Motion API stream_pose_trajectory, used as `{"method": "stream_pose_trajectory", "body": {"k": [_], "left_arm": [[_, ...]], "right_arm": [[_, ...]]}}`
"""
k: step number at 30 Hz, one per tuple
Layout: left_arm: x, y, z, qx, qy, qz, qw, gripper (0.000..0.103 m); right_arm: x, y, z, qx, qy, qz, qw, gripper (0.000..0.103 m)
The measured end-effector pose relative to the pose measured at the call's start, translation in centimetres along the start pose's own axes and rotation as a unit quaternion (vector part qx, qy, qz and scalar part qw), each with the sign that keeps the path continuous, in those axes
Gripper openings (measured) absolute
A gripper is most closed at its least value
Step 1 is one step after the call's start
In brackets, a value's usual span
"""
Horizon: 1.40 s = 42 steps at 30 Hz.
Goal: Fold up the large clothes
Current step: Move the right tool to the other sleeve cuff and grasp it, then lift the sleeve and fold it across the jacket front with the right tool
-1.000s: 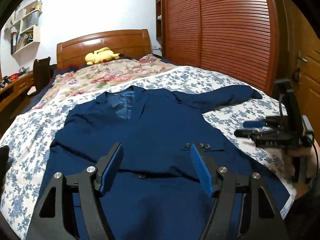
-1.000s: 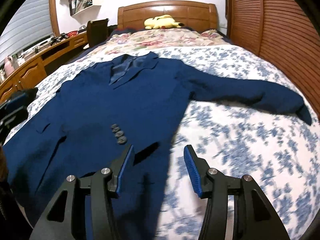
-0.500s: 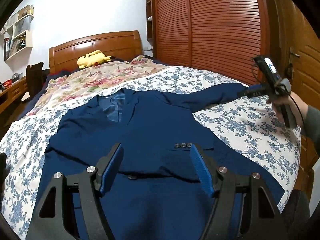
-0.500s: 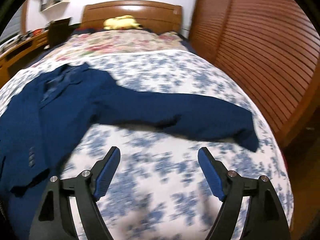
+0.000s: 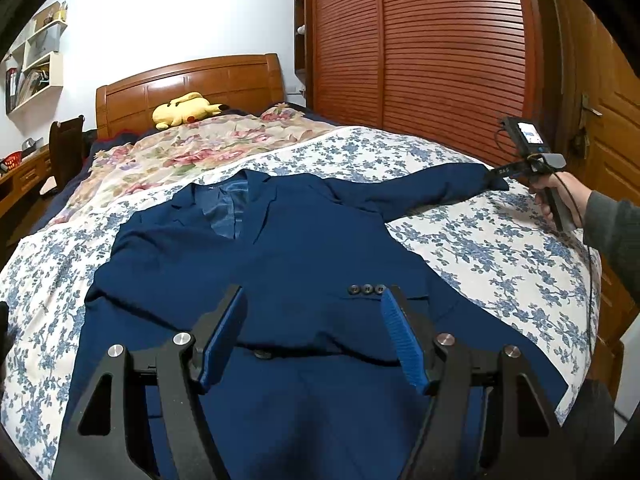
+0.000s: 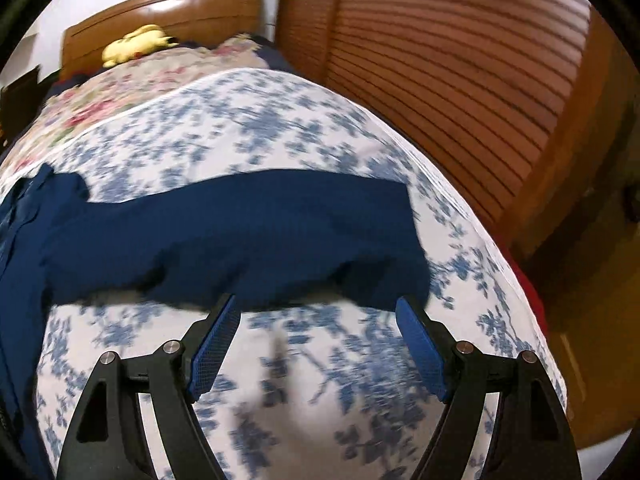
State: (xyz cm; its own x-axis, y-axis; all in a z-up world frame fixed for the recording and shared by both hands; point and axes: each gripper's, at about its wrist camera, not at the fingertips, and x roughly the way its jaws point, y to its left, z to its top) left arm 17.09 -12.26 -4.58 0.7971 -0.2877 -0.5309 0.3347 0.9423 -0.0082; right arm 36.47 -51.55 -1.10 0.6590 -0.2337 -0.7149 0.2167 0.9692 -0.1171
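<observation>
Your left gripper (image 5: 312,300) hangs open over the navy jacket (image 5: 288,264). Your right gripper (image 6: 316,308), jaws just widened and empty, nears the far-right sleeve (image 6: 260,236).

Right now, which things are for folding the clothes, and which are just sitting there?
For the job: blue jacket, its outstretched sleeve, left gripper, right gripper, both open.

Just there: yellow plush toy, floral blanket, wooden wardrobe.

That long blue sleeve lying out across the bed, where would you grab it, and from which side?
Probably at the cuff end of the sleeve, coming in from the bed's edge by the wooden wardrobe. The sleeve lies flat and stretched straight away from the jacket, so its free end is the part that can swing back over the body. The right gripper is open just short of it.
</observation>
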Motion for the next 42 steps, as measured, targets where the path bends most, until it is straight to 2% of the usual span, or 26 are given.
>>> {"method": "stream_pose_trajectory", "body": {"k": [10,17,20,21,22,24,28,33,39,42], "left_arm": [[0.7,-0.2,-0.1,-0.004,0.018,-0.011,0.9998,0.070],[1.1,-0.4,-0.2,0.001,0.026,-0.010,0.9996,0.070],[1.2,-0.5,-0.2,0.003,0.028,-0.008,0.9996,0.070],[1.2,-0.5,-0.2,0.003,0.029,-0.008,0.9996,0.070],[1.2,-0.6,-0.2,0.004,0.028,-0.008,0.9996,0.070],[1.2,-0.6,-0.2,0.005,0.027,-0.007,0.9996,0.070],[0.8,-0.5,0.0,0.002,0.022,-0.009,0.9997,0.070],[-0.2,0.0,0.1,-0.014,0.013,-0.017,0.9997,0.070],[-1.5,0.8,0.1,-0.020,0.004,-0.015,0.9997,0.070],[-2.2,1.4,-0.1,-0.021,0.003,-0.012,0.9997,0.070]], "right_arm": [[1.0,-2.7,3.7,0.041,0.012,-0.024,0.999,0.081],[4.8,-3.7,2.3,0.063,0.066,-0.004,0.996,0.080],[5.3,-3.3,1.6,0.060,0.070,0.013,0.996,0.061],[5.1,-2.9,1.6,0.049,0.067,0.016,0.996,0.048],[5.0,-2.3,1.6,0.035,0.066,0.021,0.997,0.031],[4.3,-1.0,1.7,0.002,0.065,0.022,0.998,0.014],[0.4,2.0,2.1,-0.046,0.017,0.006,0.999,0.010],[-6.3,5.9,3.2,-0.077,-0.039,0.025,0.996,0.010],[-15.1,11.6,3.2,-0.128,-0.110,0.037,0.985,0.010],[-18.4,14.2,2.6,-0.147,-0.131,0.048,0.979,0.010]]}}
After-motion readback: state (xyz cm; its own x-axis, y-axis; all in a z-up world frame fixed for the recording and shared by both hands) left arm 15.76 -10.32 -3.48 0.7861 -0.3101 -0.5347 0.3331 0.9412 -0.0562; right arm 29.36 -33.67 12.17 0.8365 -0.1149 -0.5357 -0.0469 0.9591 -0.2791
